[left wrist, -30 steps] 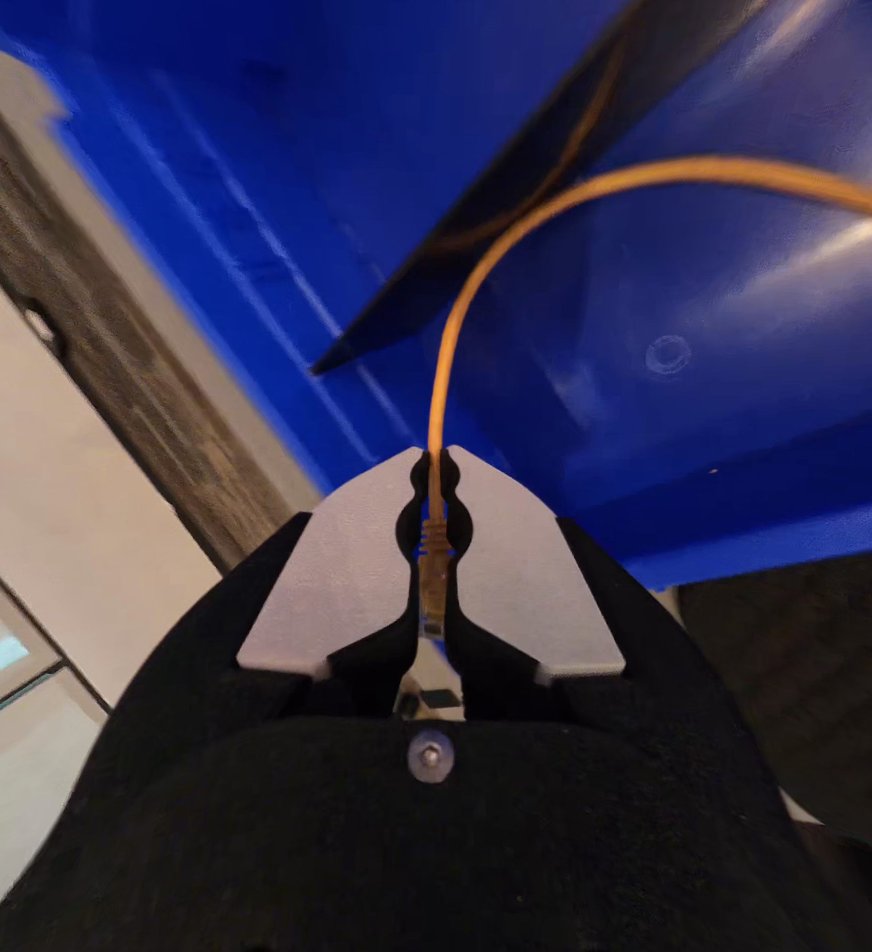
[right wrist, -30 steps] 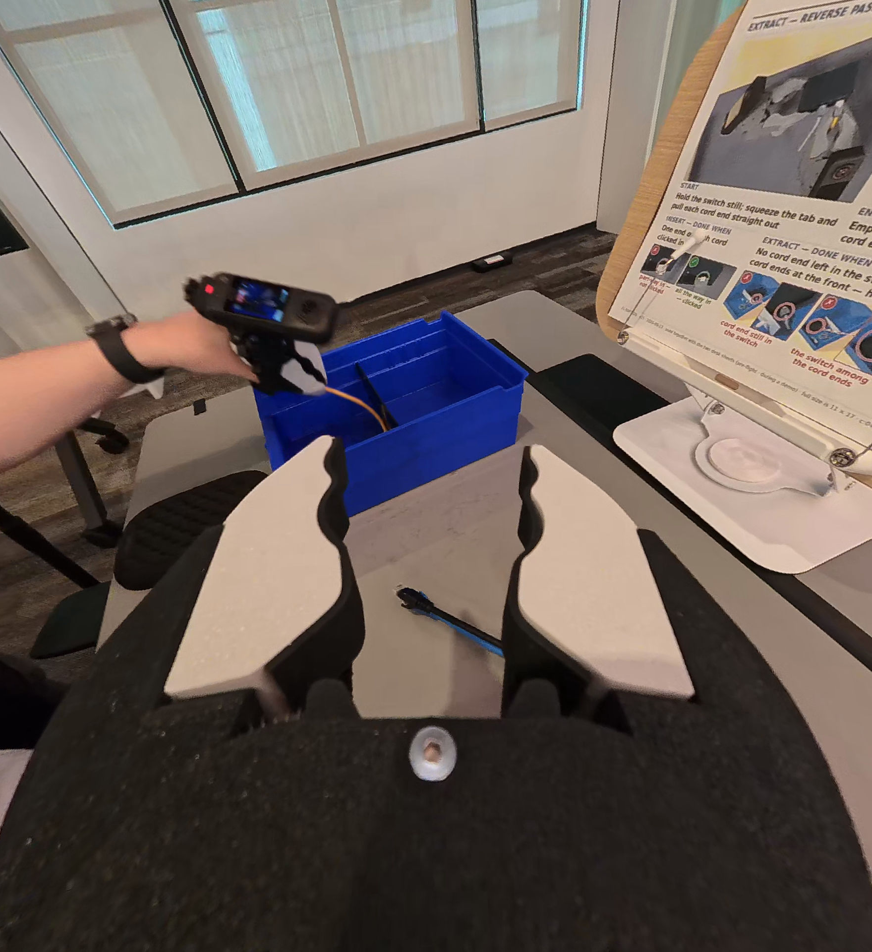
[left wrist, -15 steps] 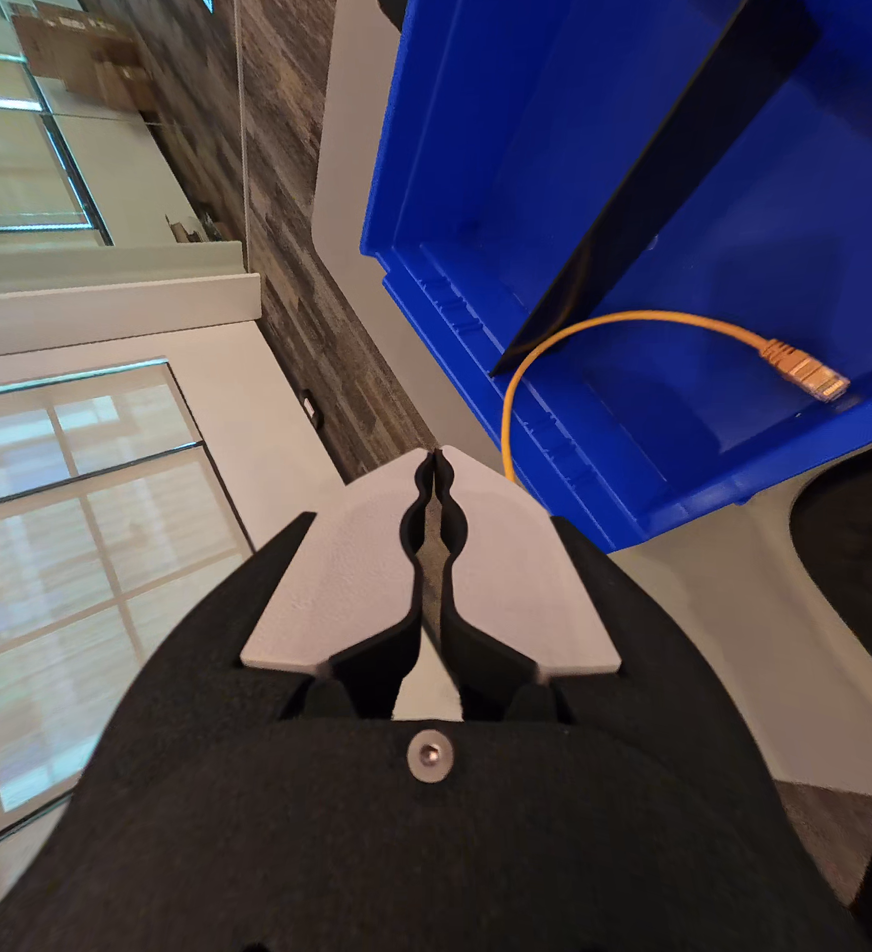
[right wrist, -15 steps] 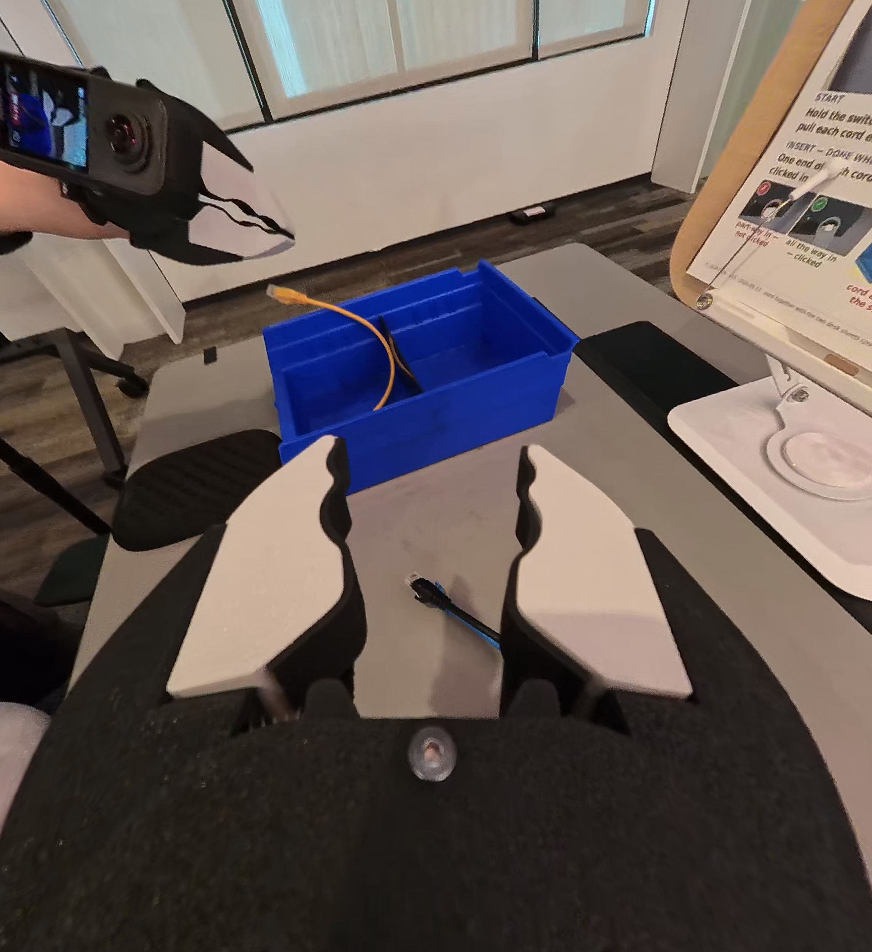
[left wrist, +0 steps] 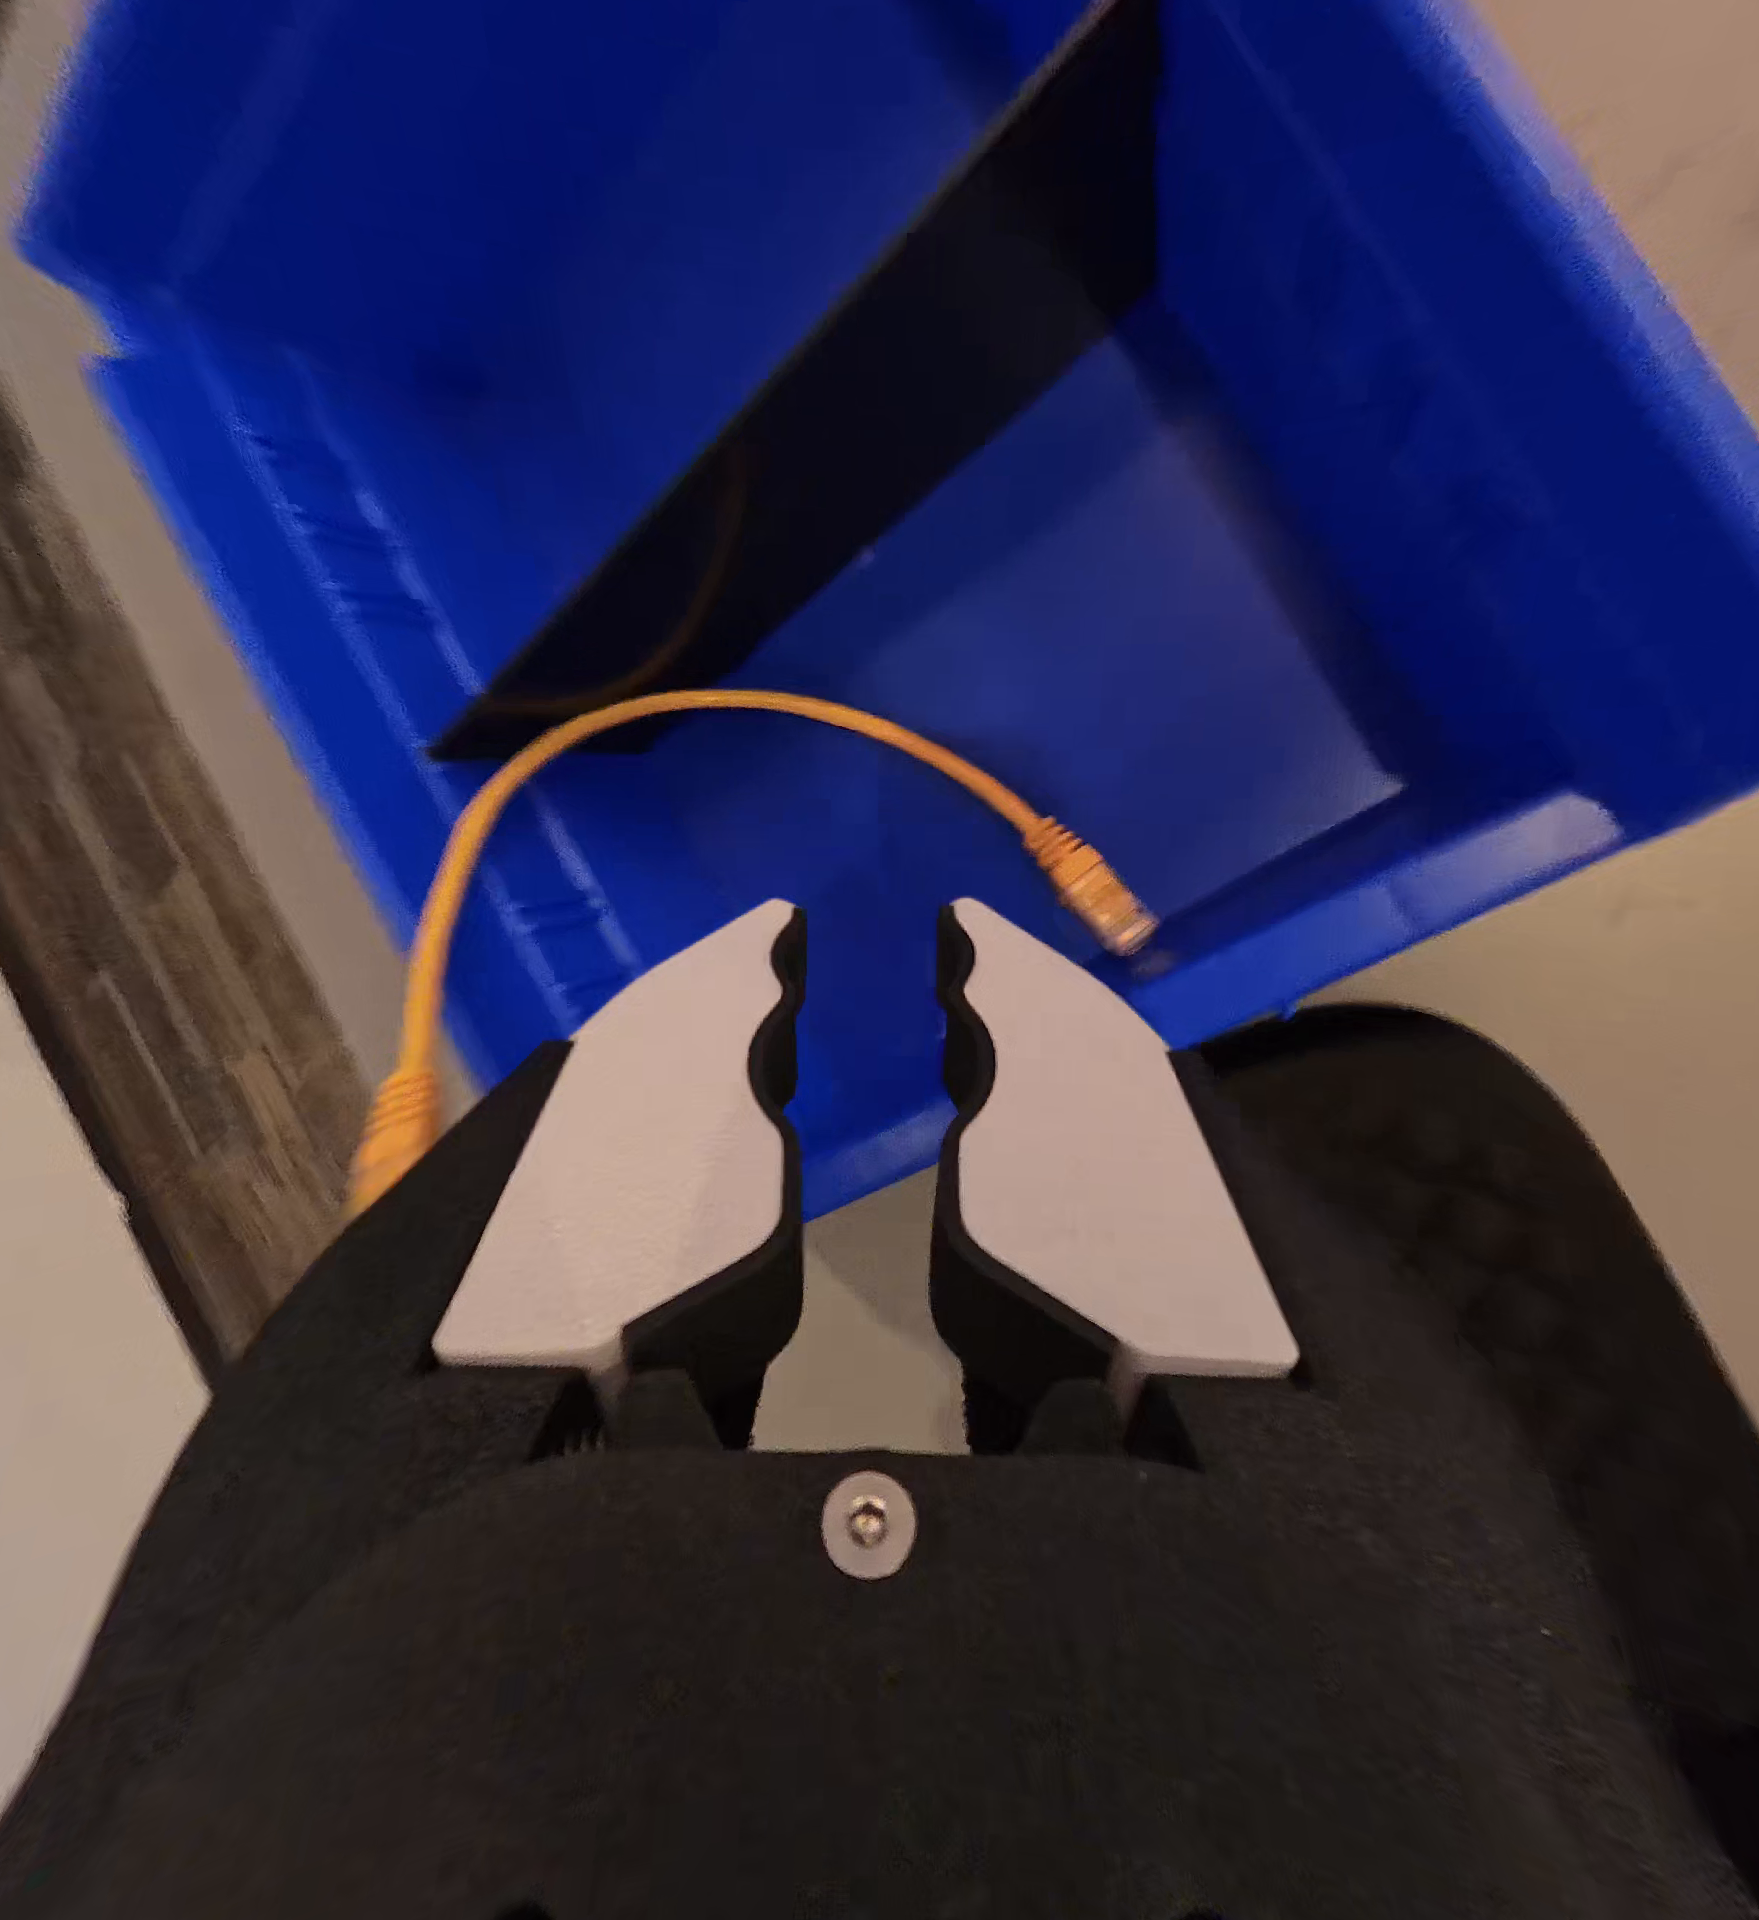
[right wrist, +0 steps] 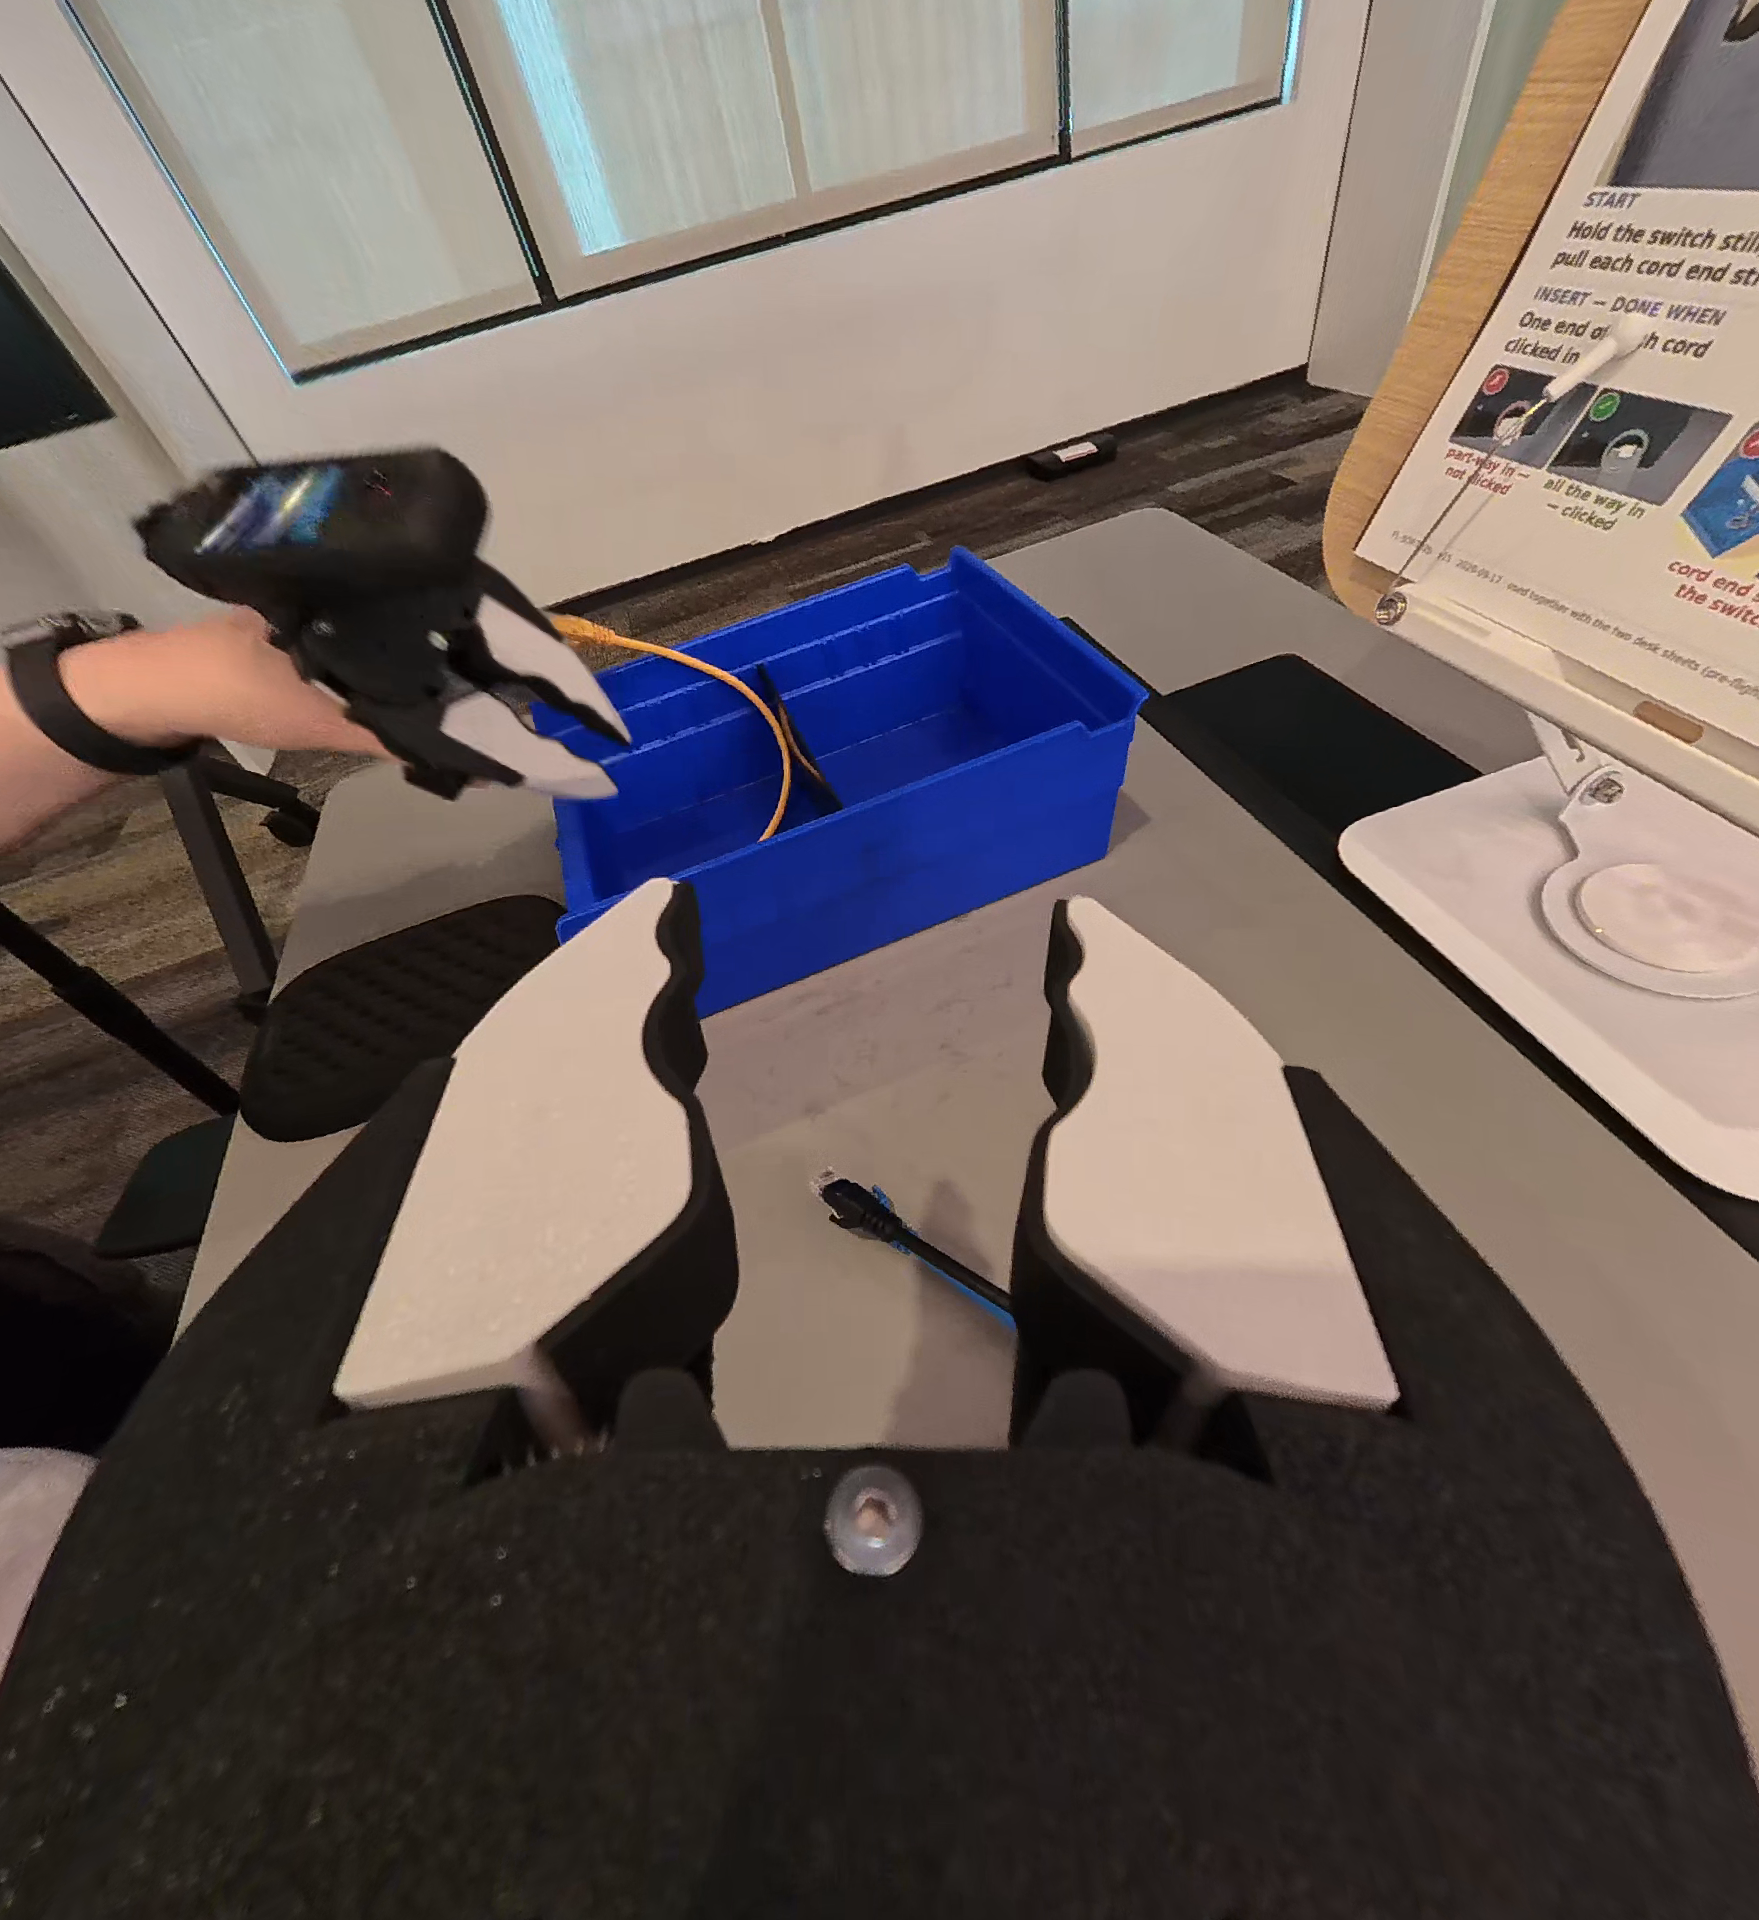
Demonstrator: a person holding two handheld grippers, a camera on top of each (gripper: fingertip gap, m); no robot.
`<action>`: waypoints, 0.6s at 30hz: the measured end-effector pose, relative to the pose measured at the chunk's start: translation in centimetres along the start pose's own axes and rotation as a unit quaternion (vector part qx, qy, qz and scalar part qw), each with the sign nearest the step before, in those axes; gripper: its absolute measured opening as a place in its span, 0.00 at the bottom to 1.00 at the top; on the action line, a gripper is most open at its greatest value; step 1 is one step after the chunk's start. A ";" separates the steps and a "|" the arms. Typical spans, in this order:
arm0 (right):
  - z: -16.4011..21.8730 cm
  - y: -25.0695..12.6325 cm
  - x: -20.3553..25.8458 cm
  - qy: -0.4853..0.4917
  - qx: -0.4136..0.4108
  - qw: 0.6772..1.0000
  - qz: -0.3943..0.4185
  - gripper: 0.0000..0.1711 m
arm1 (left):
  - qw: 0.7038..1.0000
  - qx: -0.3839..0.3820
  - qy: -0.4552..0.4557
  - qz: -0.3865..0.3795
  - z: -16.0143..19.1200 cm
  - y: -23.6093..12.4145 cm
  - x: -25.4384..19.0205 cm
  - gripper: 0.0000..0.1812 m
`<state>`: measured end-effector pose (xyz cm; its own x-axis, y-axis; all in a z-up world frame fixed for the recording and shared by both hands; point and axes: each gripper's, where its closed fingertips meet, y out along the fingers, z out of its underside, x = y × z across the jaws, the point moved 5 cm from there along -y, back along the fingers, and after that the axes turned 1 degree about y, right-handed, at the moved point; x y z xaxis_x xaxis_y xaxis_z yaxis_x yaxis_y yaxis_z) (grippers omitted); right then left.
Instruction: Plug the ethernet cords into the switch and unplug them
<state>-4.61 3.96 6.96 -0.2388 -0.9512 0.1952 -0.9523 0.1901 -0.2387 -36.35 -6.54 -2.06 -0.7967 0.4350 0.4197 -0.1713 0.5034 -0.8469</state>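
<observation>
Left gripper (left wrist: 870, 925): jaws now parted, empty; a second ago they pinched the orange cord (left wrist: 709, 712).
Orange cord: draped over the bin (left wrist: 1477, 416) wall, one plug inside, one outside (loose).
Right gripper (right wrist: 870, 914): spread, empty, above the black cord (right wrist: 859, 1210).
Switch: unseen.
Meaning: orange cord looks stowed; black cord probably next.

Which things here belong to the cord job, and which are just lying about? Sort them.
Job:
orange cord, draped over the bin wall
black cord, on the table
blue bin

Lying about:
instruction board
white stand
black pads
</observation>
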 end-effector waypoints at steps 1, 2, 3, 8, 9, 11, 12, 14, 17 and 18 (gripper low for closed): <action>0.1 0.1 0.0 0.002 0.000 1.000 -0.002 0.36 | 1.000 0.006 -0.012 0.017 -0.2 1.1 -0.6 0.12; 0.2 0.1 0.0 0.004 0.002 1.000 -0.003 0.36 | 0.999 0.008 -0.032 0.036 -0.5 2.1 -1.1 0.11; 0.3 0.2 0.0 0.005 0.004 1.000 -0.001 0.36 | 0.997 0.013 -0.053 0.050 -0.7 3.0 -1.4 0.09; 0.7 0.5 -0.2 0.001 0.017 1.000 0.007 0.36 | 0.987 0.068 -0.122 0.084 -0.7 6.1 -1.5 0.19; 0.8 0.6 -0.2 0.002 0.018 1.000 0.005 0.36 | 0.983 0.081 -0.133 0.102 -0.6 6.3 -1.7 0.19; 0.9 0.8 -0.3 0.003 0.022 1.000 0.005 0.36 | 0.976 0.103 -0.150 0.120 -0.5 6.6 -1.8 0.17; 1.0 0.9 -0.3 0.003 0.025 1.000 0.004 0.36 | 0.974 0.117 -0.151 0.125 -0.4 6.7 -1.8 0.16; 1.2 1.0 -0.4 0.002 0.030 1.000 0.004 0.36 | 0.968 0.151 -0.150 0.131 -0.2 6.8 -1.9 0.17; 1.1 0.9 -0.3 0.002 0.029 1.000 0.003 0.36 | 0.957 0.193 -0.160 0.148 -0.1 7.0 -2.2 0.17; 1.1 0.9 -0.3 0.001 0.028 1.000 0.002 0.36 | 0.952 0.210 -0.162 0.152 -0.1 7.1 -2.3 0.17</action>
<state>-5.20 4.17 5.67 -0.2438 -0.9498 0.1960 -0.9388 0.1805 -0.2933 -35.68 -3.94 -9.03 -0.9716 0.2261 0.0690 -0.0665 0.0188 -0.9976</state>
